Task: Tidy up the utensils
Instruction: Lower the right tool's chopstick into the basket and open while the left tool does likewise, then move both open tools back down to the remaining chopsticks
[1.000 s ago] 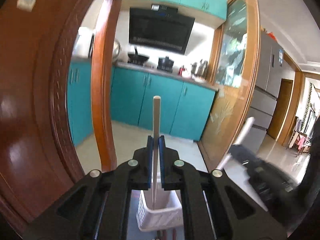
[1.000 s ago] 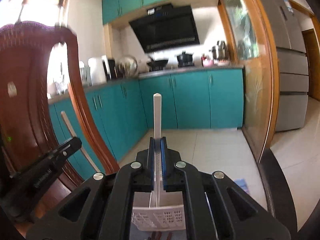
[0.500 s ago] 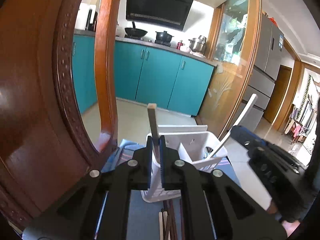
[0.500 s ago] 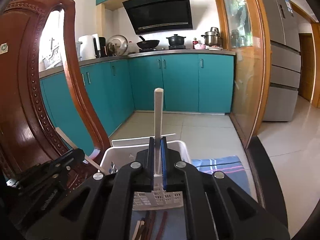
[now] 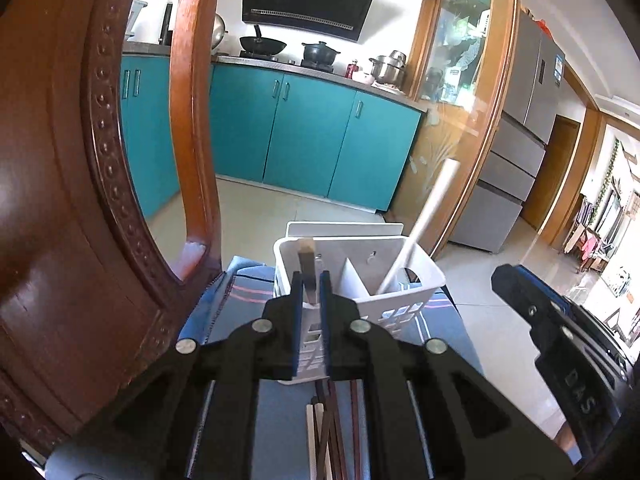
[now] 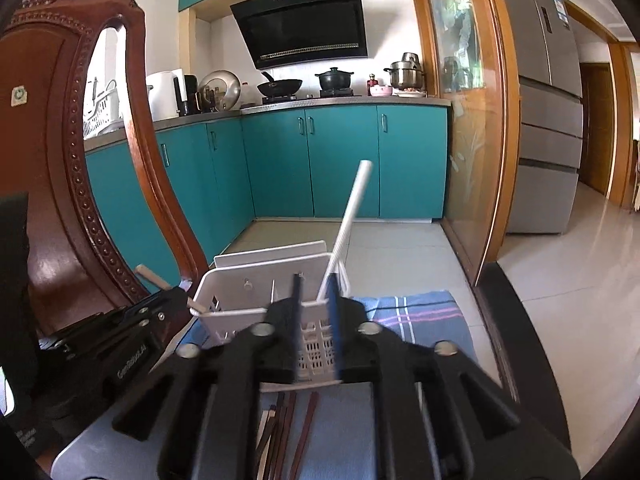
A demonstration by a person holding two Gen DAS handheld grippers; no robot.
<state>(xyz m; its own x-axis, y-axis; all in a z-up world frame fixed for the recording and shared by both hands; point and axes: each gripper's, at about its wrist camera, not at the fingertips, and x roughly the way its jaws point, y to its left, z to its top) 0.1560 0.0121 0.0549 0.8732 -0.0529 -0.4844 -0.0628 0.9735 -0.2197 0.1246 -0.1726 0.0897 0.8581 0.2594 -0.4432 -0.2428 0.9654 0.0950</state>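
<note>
Over the white basket (image 5: 416,280), left gripper (image 5: 308,286) jaws pinching wooden chopstick (image 5: 307,268), right gripper (image 6: 314,300) jaws parted, empty

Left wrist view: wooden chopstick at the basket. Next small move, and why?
Probably lower the left gripper slightly: its wooden chopstick only reaches the white basket at the left compartment's rim. The white chopstick leans in the right compartment, right gripper open.

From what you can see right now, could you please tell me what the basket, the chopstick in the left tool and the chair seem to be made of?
The basket looks like white moulded plastic: matte, thin walls, a slotted grid front. The chopstick in the left tool seems pale wood or bamboo, given its tan, dull end, though I cannot be sure. The chair looks like dark wood with a glossy finish, judging by its carved beading and reflections.
</note>
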